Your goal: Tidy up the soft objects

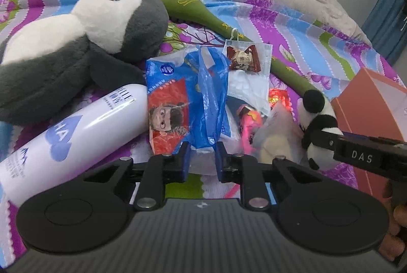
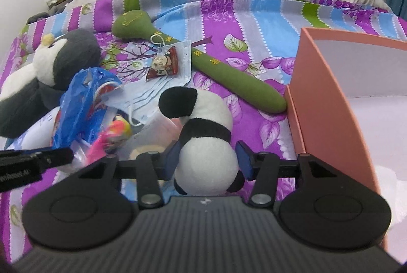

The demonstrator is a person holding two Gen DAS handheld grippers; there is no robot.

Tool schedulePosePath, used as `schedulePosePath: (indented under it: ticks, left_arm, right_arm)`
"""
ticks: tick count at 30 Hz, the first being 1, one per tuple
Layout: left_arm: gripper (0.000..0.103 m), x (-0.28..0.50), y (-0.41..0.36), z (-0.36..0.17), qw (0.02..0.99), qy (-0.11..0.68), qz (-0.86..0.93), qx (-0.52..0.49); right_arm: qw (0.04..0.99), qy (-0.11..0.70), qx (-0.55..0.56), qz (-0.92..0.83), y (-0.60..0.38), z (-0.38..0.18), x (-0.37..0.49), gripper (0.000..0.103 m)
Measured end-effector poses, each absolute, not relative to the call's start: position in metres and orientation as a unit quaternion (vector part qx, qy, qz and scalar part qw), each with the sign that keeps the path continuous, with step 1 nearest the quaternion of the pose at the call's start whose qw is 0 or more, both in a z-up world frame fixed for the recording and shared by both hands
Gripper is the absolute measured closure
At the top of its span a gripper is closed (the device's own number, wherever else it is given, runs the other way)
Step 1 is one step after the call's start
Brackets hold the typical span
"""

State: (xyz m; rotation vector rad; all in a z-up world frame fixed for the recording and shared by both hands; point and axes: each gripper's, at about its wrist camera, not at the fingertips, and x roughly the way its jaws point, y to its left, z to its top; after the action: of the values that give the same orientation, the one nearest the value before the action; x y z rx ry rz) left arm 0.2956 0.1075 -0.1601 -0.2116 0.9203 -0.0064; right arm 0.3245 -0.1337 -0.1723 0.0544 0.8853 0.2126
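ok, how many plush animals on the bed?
2: penguin plush at the left beside the white bottle; panda plush between the right gripper fingers. Clutter may hide more.

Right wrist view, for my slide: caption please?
Right gripper closed around a panda plush beside an open pink box.

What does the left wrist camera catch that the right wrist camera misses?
Only the left view shows the white bottle lying on the bedspread beside the blue packet. Only the right view looks inside the open pink box. Both show the penguin toy, the green cushion, the blue packet at the left tool, and the panda toy between the right tool pads.
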Motion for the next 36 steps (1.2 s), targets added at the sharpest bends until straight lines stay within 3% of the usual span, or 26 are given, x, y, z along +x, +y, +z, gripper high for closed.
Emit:
schedulePosePath:
  ticks: [21, 23, 25, 33, 36]
  left_arm:
    - [0.081, 0.155, 0.087, -0.115, 0.888, 0.439, -0.003, -0.134]
    - [0.081, 0.144, 0.084, -0.116, 0.886, 0.444, -0.006, -0.134]
    - [0.081, 0.132, 0.081, -0.116, 0.884, 0.448, -0.010, -0.132]
    - [0.080, 0.105, 0.069, -0.131, 0.871, 0.474, -0.019, -0.129]
    - [0.075, 0.103, 0.068, -0.137, 0.868, 0.480, -0.016, -0.130]
  right_arm:
    - [0.899, 0.418, -0.019, 0.126, -0.148, -0.133, 0.201, 0.052]
    - [0.899, 0.417, -0.022, 0.130, -0.148, -0.131, 0.189, 0.054]
    - [0.899, 0.416, -0.024, 0.131, -0.149, -0.131, 0.178, 0.062]
    - [0.889, 0.436, -0.027, 0.139, -0.153, -0.145, 0.152, 0.066]
    - [0.885, 0.444, -0.019, 0.141, -0.158, -0.150, 0.148, 0.066]
